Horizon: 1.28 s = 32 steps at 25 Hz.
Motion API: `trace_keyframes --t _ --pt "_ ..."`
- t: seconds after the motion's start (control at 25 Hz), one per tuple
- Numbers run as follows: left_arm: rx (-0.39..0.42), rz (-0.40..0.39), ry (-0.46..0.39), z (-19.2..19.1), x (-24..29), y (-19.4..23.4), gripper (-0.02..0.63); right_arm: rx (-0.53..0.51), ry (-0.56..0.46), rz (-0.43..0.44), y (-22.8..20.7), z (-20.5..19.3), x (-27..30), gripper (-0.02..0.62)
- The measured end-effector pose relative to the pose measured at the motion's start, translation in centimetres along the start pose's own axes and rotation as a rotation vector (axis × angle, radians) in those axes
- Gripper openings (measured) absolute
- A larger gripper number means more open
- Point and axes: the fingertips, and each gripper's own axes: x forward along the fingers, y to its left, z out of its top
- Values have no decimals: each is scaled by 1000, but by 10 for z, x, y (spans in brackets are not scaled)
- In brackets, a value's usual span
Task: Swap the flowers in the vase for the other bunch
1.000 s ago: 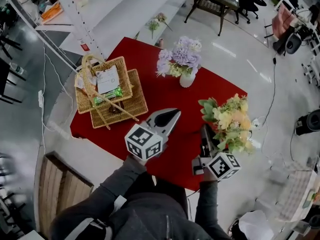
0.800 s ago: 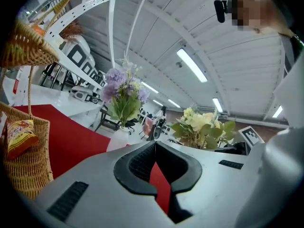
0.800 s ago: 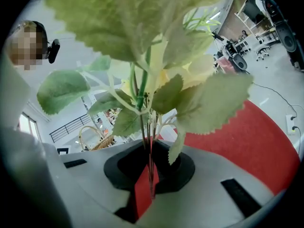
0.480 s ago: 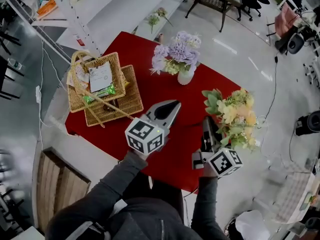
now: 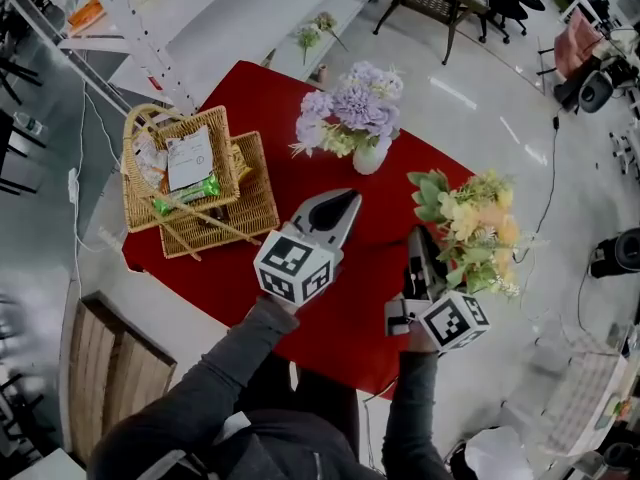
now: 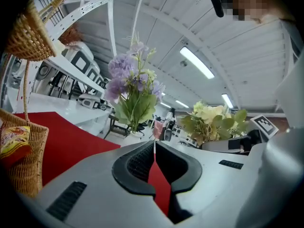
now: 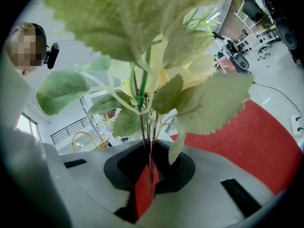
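Observation:
A purple bunch stands in a small white vase at the far side of the red table. My right gripper is shut on the thin stems of a yellow bunch, held up over the table's right edge. In the right gripper view the stems run between the closed jaws and the leaves fill the frame. My left gripper is shut and empty, pointing at the vase from a short way off. In the left gripper view the purple bunch is straight ahead and the yellow bunch is to the right.
Two wicker baskets holding packets sit on the table's left part; one basket's rim is at the left of the left gripper view. A wooden chair stands at the near left. A white shelf frame rises behind the baskets.
Both grippers have drifted forward over the table, the left one closer to the vase. The yellow bunch stays in the right gripper's jaws.

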Motion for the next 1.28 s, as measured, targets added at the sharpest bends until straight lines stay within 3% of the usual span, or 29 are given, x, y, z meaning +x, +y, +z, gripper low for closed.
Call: trace_keyframes --t 0.2,0.64,1.0,1.28 --pt "32 3 0 1 11 8 9 46 -12 6 -5 5 12 20" --pt "25 102 -14 -2 36 29 9 42 12 -4 -21 11 28 20" --pt "18 135 -31 0 59 42 9 44 33 -30 -43 11 28 20" --pt "26 171 -39 10 69 49 11 78 37 3 -43 6 33 20"
